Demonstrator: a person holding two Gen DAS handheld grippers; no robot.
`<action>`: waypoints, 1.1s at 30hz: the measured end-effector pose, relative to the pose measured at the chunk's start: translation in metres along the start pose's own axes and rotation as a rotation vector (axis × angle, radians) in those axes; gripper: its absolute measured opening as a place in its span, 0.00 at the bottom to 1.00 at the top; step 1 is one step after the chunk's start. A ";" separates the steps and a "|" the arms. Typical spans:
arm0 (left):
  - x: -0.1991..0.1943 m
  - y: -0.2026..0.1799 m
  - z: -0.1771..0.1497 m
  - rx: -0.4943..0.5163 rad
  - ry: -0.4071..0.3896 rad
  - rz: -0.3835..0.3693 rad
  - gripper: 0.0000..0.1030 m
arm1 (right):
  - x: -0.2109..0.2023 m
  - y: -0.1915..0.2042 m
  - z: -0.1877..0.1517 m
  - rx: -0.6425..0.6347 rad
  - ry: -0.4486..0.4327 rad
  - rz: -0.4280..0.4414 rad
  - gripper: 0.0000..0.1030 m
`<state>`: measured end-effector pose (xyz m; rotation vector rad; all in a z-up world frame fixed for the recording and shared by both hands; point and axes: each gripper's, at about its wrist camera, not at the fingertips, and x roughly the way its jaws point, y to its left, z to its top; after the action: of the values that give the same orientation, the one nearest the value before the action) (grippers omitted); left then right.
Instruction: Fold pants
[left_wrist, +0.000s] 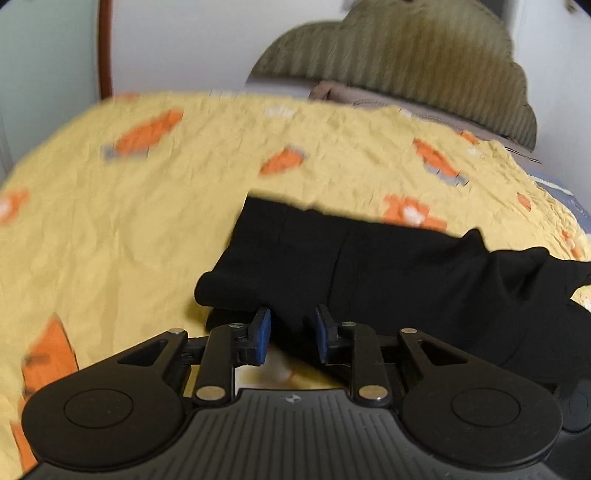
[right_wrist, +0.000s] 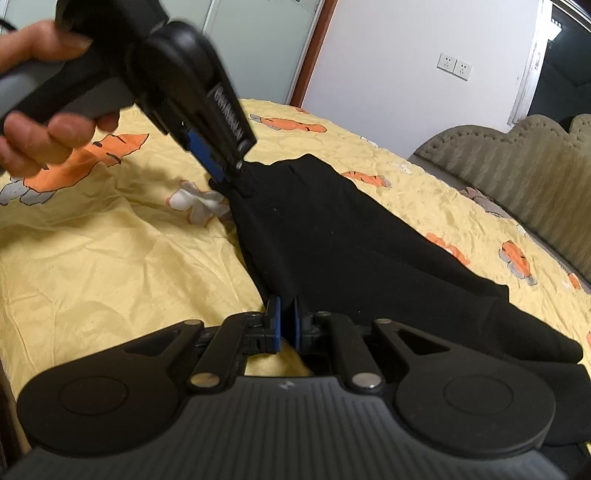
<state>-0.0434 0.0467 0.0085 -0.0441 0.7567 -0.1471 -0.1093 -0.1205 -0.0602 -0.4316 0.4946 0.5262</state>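
Note:
Black pants (left_wrist: 369, 266) lie folded on a yellow bed sheet (left_wrist: 147, 221) printed with orange carrots. My left gripper (left_wrist: 291, 310) is at the near edge of the pants with its blue pads (left_wrist: 262, 336) apart. Black cloth sits in the gap between them, and the pads are not pressing on it. The right wrist view shows the pants (right_wrist: 332, 240) running away from me. There my right gripper (right_wrist: 285, 301) is shut on their near edge, and the left gripper (right_wrist: 227, 173) tips down onto the far left corner, held by a hand (right_wrist: 37, 140).
An olive tufted headboard (left_wrist: 406, 62) closes the bed's far end, also seen as the headboard (right_wrist: 517, 173) at right. The yellow sheet (right_wrist: 92, 258) spreads wide to the left of the pants. A brown door frame (right_wrist: 314, 55) and wall sockets (right_wrist: 454, 66) are behind.

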 end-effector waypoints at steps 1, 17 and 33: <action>-0.004 -0.008 0.003 0.031 -0.031 0.009 0.24 | 0.000 0.000 -0.001 0.003 -0.003 0.000 0.11; 0.013 0.014 -0.004 -0.016 0.019 0.231 0.24 | -0.134 -0.156 -0.083 0.624 -0.134 -0.295 0.20; 0.063 -0.125 -0.015 0.262 0.004 -0.030 0.29 | -0.208 -0.274 -0.221 1.324 -0.374 -0.627 0.24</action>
<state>-0.0233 -0.0861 -0.0334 0.1932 0.7363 -0.2742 -0.1842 -0.5222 -0.0511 0.7665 0.2352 -0.3774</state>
